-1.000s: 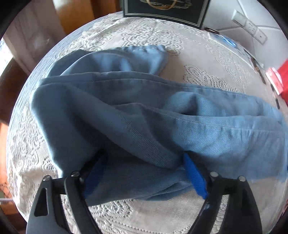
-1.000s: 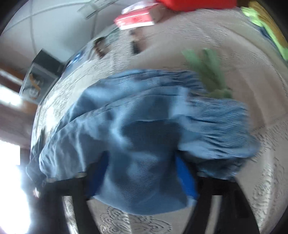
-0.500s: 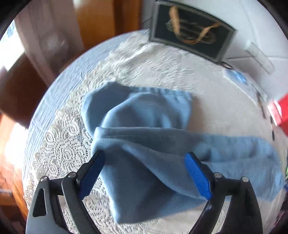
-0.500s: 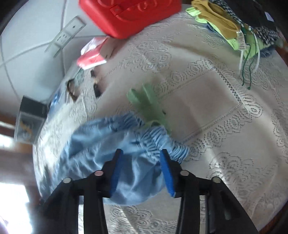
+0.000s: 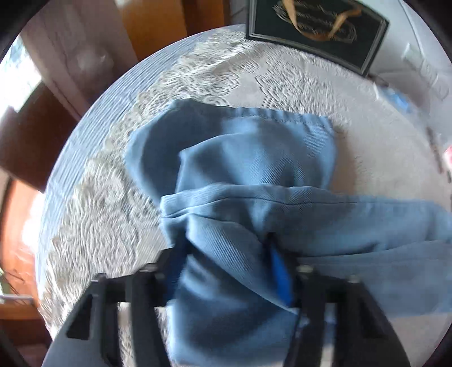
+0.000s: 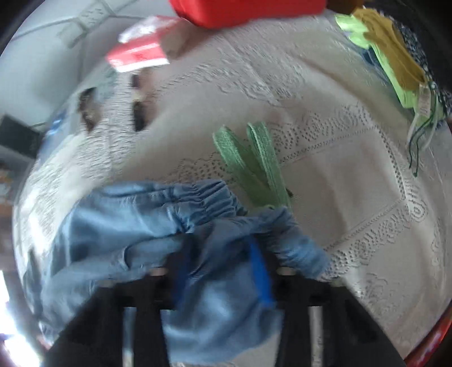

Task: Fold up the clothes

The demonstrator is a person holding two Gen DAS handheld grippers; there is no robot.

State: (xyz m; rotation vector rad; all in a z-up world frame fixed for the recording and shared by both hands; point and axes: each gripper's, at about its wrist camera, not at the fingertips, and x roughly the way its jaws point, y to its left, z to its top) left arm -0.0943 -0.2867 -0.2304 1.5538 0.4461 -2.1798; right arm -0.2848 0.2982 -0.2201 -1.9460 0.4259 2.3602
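A light blue pair of trousers [image 5: 254, 175] lies bunched on the lace tablecloth [image 5: 107, 203]. My left gripper [image 5: 226, 262] is shut on a fold of the leg end; cloth fills the gap between its blue pads. In the right wrist view the elastic waistband [image 6: 203, 197] shows, with two green drawstring ribbons [image 6: 251, 163] lying beyond it. My right gripper [image 6: 220, 268] is shut on the waistband end of the blue trousers [image 6: 118, 225]. Both views are blurred by motion.
A dark framed picture [image 5: 316, 31] leans at the table's back by the wall. A red box [image 6: 240, 8] and a red-white packet [image 6: 138, 53] sit at the back. A stack of folded clothes [image 6: 392, 56] lies at the far right. The round table edge [image 5: 93, 113] curves left.
Both grippers have narrowed and closed on the blue cloth. The cloth has gathered up and bunched between the fingers in both views.
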